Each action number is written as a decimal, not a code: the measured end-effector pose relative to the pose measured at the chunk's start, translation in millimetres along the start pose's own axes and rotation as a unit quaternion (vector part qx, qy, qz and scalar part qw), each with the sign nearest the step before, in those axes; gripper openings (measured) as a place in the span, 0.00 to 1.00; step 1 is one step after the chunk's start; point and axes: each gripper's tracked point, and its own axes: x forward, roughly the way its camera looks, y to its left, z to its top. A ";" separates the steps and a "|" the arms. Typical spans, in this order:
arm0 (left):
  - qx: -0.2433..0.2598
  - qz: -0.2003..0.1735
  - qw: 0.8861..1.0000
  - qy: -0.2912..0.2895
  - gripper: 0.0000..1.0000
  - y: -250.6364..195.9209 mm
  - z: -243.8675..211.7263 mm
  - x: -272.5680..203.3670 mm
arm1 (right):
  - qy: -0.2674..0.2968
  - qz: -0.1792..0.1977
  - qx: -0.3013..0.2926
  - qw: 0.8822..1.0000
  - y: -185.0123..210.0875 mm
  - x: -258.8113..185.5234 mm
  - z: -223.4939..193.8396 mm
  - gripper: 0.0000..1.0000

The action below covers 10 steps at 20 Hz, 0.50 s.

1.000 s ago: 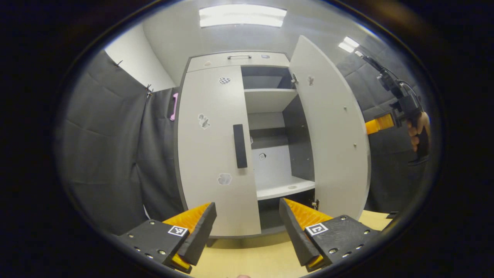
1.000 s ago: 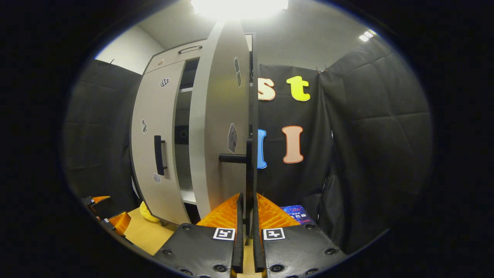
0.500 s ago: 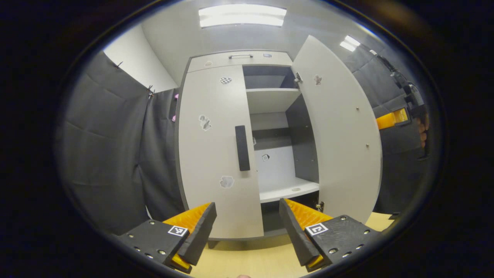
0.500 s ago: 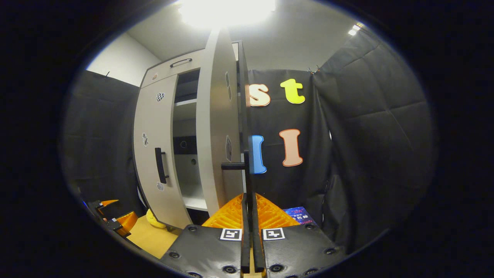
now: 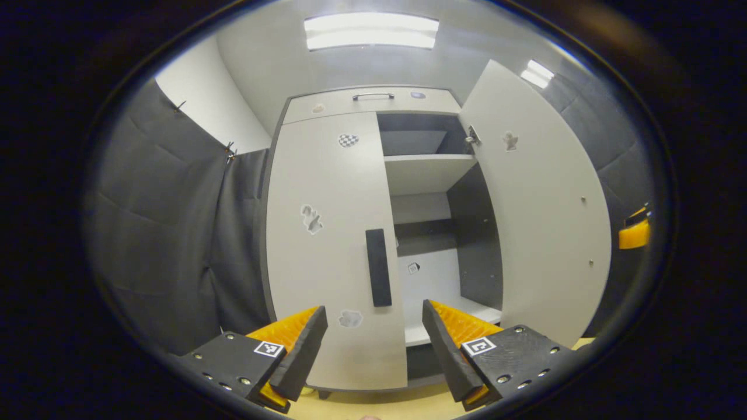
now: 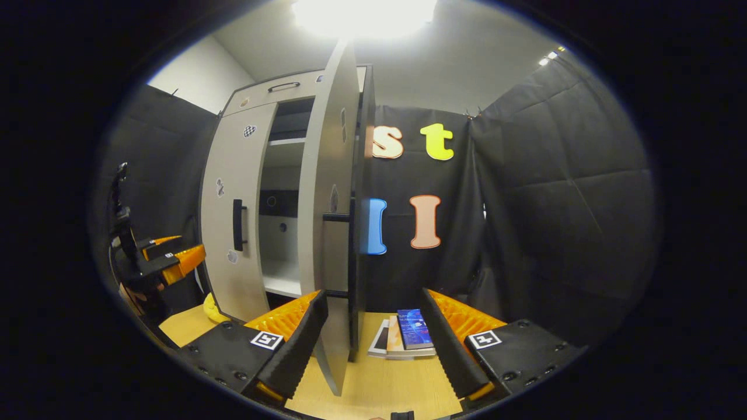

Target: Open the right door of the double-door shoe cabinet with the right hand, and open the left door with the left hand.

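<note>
The pale grey shoe cabinet [image 5: 373, 104] stands straight ahead in the left gripper view. Its left door [image 5: 327, 233] is closed, with a black bar handle [image 5: 378, 267] near its inner edge. My left gripper [image 5: 373, 344] hangs open just below that handle, apart from it. The right door [image 5: 543, 204] is swung wide, baring the shelves [image 5: 429, 169]. In the right gripper view this door [image 6: 327, 192] is seen edge-on with its black handle [image 6: 352, 256]. My right gripper [image 6: 373, 338] is open, its fingers either side of the door's lower edge, holding nothing.
A wooden table top [image 6: 379, 385] carries a few books [image 6: 408, 338] right of the open door and a yellow object [image 6: 213, 309] by the cabinet's foot. Black cloth walls close in on both sides. The left gripper [image 6: 169, 259] and a hand show at the far left.
My right gripper has let go of the right door's handle, opened and drawn back. The right door swung further open. My left gripper moved closer to the left door.
</note>
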 end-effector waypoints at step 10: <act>-0.010 -0.025 1.000 0.008 0.94 -2.7 17.6 85.0 | 0.006 -0.067 0.028 0.997 -25.3 -14.3 -9.0 0.98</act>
